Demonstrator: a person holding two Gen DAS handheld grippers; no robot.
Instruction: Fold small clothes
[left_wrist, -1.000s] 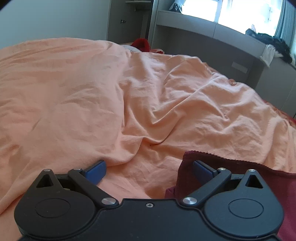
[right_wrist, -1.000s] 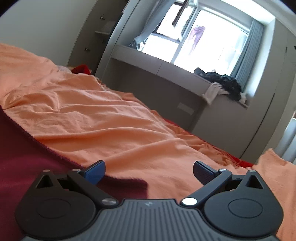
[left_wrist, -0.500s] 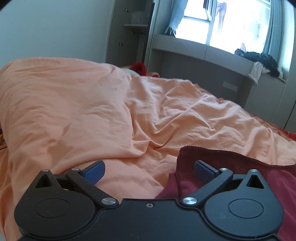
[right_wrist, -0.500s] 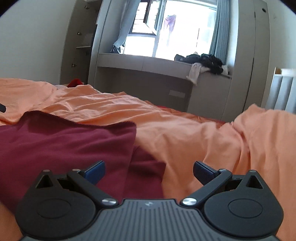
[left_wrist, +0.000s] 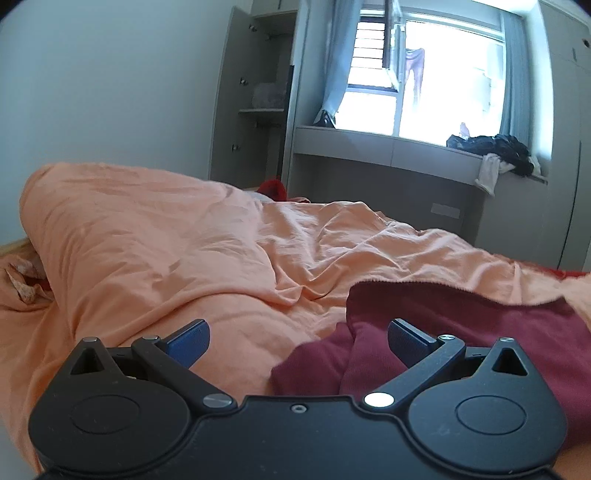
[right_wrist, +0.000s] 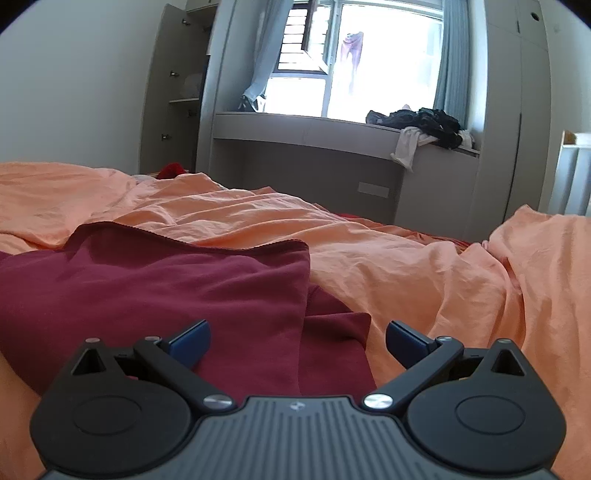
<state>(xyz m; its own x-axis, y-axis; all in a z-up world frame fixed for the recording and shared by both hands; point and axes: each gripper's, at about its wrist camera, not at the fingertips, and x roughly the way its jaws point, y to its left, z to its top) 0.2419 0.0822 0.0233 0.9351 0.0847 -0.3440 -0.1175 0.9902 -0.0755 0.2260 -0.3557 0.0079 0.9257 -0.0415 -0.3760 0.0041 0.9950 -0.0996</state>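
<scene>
My own housings cut off the near edge of the maroon garment (right_wrist: 155, 295) in both wrist views, so I can't make out its full outline or what kind of piece it is. From my right claw (right_wrist: 297, 338) it lies on the orange bedcover (right_wrist: 369, 251) ahead and to the left, long axis running roughly left to right, far hem wavy with a fine stitched edge. A top layer is folded over a lower one — the lower layer pokes out at the right as a squarish flap. From my left claw (left_wrist: 297, 338) the same cloth sits low right, bunched into a soft roll by my right pad. Plain deep wine red, matte, lightly rumpled. Both claws spread wide, gripping nothing — blue pads bare.
</scene>
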